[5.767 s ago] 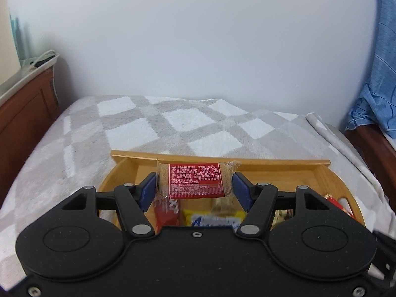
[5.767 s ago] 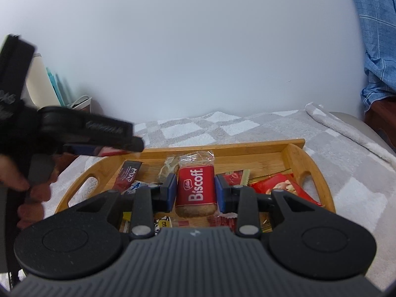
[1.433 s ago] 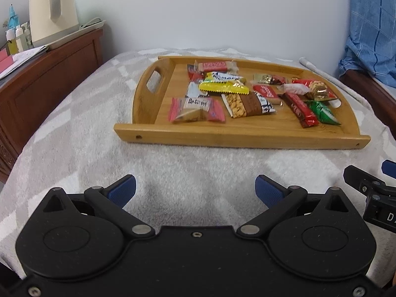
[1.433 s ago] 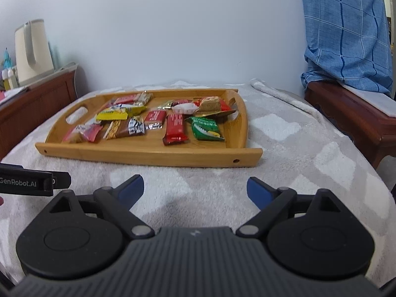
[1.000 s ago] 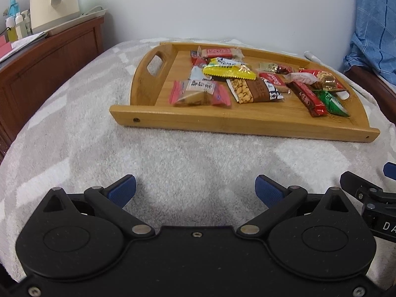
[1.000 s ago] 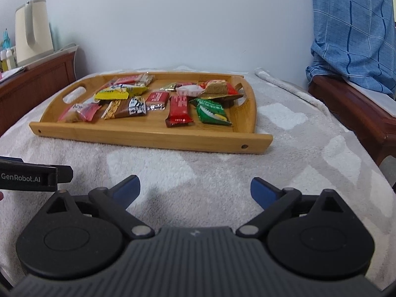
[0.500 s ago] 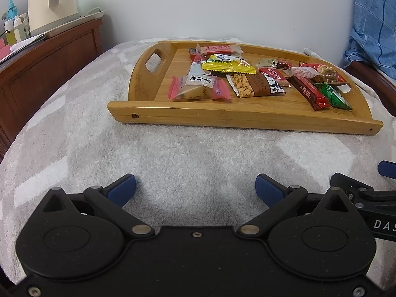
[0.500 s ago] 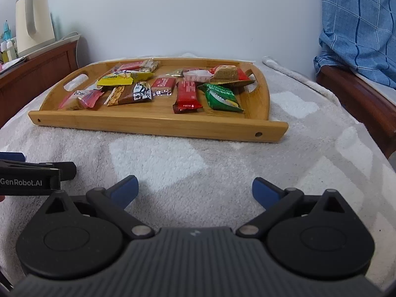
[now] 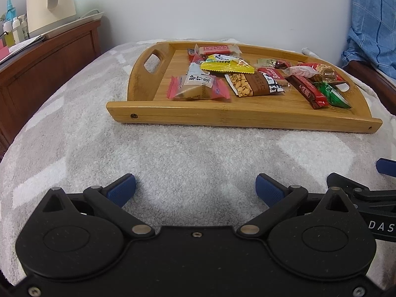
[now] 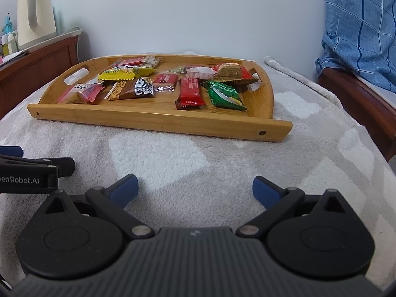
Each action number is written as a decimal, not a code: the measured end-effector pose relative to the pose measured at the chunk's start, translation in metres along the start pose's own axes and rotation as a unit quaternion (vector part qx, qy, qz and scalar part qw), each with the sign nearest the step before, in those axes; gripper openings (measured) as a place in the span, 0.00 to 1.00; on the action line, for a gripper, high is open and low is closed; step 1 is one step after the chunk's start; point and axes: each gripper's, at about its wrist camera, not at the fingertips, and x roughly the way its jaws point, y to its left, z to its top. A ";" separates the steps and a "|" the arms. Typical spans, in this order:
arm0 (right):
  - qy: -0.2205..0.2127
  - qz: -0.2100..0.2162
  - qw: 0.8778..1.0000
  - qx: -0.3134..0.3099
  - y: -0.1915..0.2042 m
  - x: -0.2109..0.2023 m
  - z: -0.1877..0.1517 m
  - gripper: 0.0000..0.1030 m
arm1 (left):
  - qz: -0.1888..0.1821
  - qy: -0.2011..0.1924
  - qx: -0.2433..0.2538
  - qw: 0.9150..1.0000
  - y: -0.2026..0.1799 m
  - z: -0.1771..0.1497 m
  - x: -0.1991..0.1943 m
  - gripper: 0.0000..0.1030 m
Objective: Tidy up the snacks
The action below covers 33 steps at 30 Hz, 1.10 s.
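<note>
The tray (image 9: 173,117) rests on the bed (image 9: 185,158), its long axis running crosswise, straight ahead of both grippers and well apart from them. The left gripper (image 9: 195,188) and right gripper (image 10: 194,189) both hang spread wide and empty, near the tray's front rail. All visible snacks (image 10: 189,91) lie inside the tray, several overlapping. Neither gripper appears clearly nearer.

A home bedroom: blanket-covered bed (image 9: 173,153), wooden nightstand (image 9: 44,61), electric kettle (image 10: 34,14).
</note>
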 end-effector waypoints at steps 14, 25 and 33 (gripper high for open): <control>0.000 0.000 1.000 0.000 0.000 0.000 0.000 1.00 | -0.002 0.000 0.002 1.000 0.000 0.000 0.000 1.00; 0.000 0.000 1.000 0.000 0.001 0.001 0.001 1.00 | -0.003 0.001 0.002 1.000 0.001 0.001 0.001 1.00; 0.001 0.000 1.000 0.000 0.001 0.001 0.001 1.00 | -0.006 0.003 0.002 1.000 0.002 0.001 0.001 1.00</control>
